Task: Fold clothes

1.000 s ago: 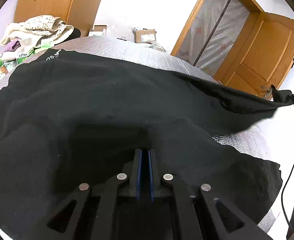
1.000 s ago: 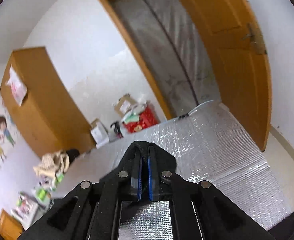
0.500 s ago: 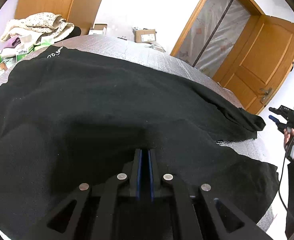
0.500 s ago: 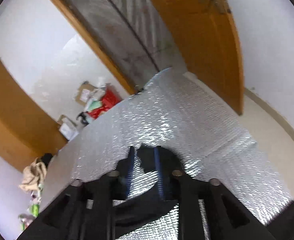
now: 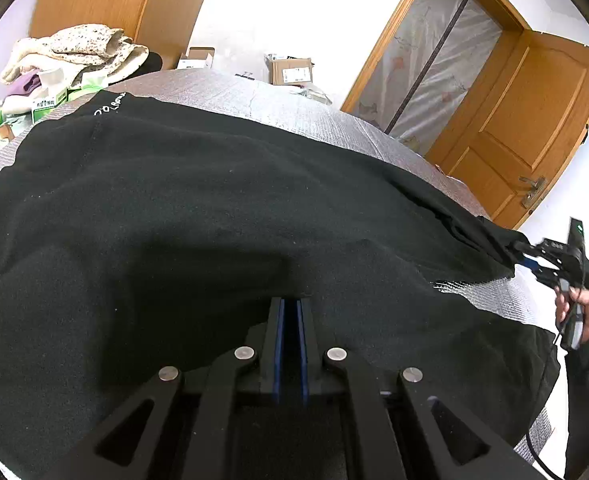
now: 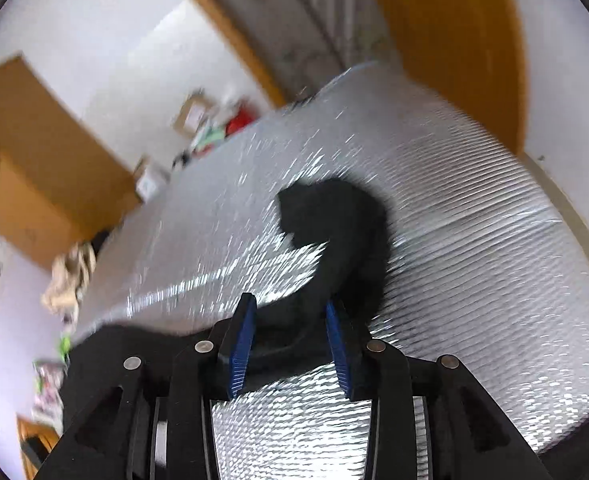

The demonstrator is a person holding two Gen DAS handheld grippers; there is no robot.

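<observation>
A large black garment is spread over a silver padded mat. My left gripper is at its near edge, shut on the cloth, which bunches around the fingertips. In the right wrist view, a narrow black end of the garment lies on the mat and runs back between the blue pads of my right gripper. Its jaws stand apart and are closing, with the pads not pressing the cloth. The left wrist view shows that right gripper at the garment's far right tip, held by a hand.
A heap of cream clothes and green packets sit at the mat's far left. Cardboard boxes stand behind the mat. A wooden wardrobe is at the back left, an open wooden door at the right.
The right gripper let go of the lifted garment end, which dropped onto the mat. It then came down with its jaws apart around that end. The left gripper kept still.
</observation>
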